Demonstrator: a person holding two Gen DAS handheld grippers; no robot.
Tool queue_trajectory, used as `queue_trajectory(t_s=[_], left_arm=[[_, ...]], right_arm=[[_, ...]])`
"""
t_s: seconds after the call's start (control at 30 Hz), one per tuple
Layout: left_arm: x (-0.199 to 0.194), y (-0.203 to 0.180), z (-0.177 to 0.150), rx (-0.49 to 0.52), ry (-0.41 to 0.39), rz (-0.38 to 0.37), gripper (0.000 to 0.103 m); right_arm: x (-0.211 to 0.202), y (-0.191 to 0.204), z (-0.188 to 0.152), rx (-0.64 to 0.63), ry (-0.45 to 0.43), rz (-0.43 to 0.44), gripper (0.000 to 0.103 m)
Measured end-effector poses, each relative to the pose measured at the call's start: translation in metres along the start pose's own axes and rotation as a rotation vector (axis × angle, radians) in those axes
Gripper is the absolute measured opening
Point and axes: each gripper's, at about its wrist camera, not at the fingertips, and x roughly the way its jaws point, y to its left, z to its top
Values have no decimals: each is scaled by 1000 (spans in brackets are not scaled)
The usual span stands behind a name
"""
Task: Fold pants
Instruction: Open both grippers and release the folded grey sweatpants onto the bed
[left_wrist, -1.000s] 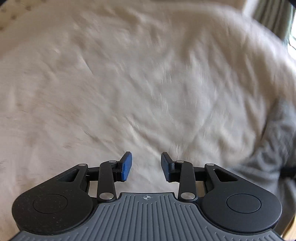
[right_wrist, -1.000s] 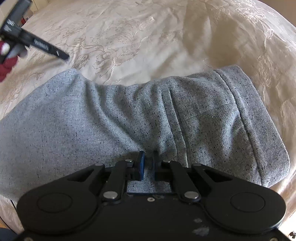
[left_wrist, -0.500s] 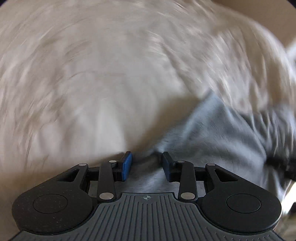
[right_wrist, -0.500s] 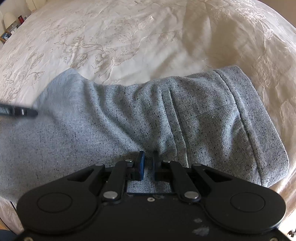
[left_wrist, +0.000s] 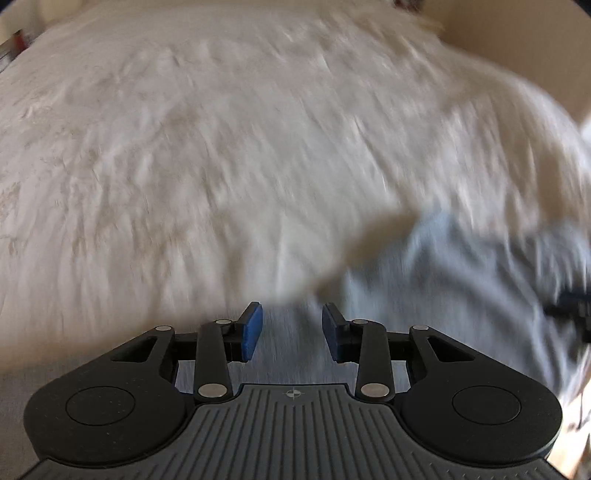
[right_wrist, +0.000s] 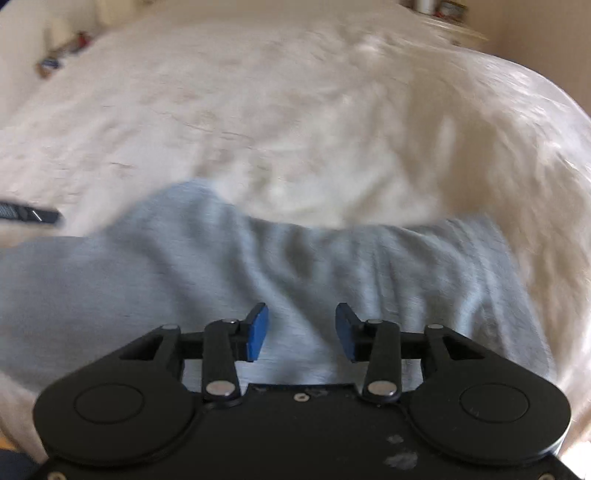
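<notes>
- Soft grey knit pants (right_wrist: 295, 266) lie bunched on the cream bed cover (right_wrist: 258, 110).
- Right hand-held gripper (right_wrist: 301, 330) has just been opening, holding nothing.
- Left hand-held gripper (left_wrist: 291, 330) is part open, empty.
- The fold might flop open, being loose.

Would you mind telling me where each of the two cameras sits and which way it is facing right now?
Left wrist: on the left gripper, looking steeply down along its open fingers at the cream bedspread; grey pants lower right.
Right wrist: on the right gripper, looking down over the pants; its jaws have just been opening, and nothing is gripped between them.
Shared: both see the pants and the bedspread; each catches a dark edge of the other gripper.
</notes>
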Motion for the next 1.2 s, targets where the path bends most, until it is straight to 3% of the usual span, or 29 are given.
queue_trajectory(t_s=[0.17,0.27,0.37,0.6,0.7,0.8,1.0,1.2], left_arm=[[16,4,-55,6,172,42,35],[9,10,-77,-2,185,53,36],[-1,17,-80,-43,173,49,36],[-10,37,-90,-194,150,85,36],[-19,40,-98,-224,138,116,36],[-29,47,-109,-267,124,151,36],[-53,78,-131,-382,84,202,36],[-76,122,-156,-464,20,216,36]], right_arm=[[19,8,-32,-84,152,-24,50],[14,0,-46,-78,175,-28,49],[0,12,-37,-138,133,-37,50],[17,80,16,-227,17,222,48],[33,123,36,-293,-8,328,43],[55,163,48,-351,25,395,27],[97,194,55,-372,94,325,25],[58,196,58,-348,20,324,33]])
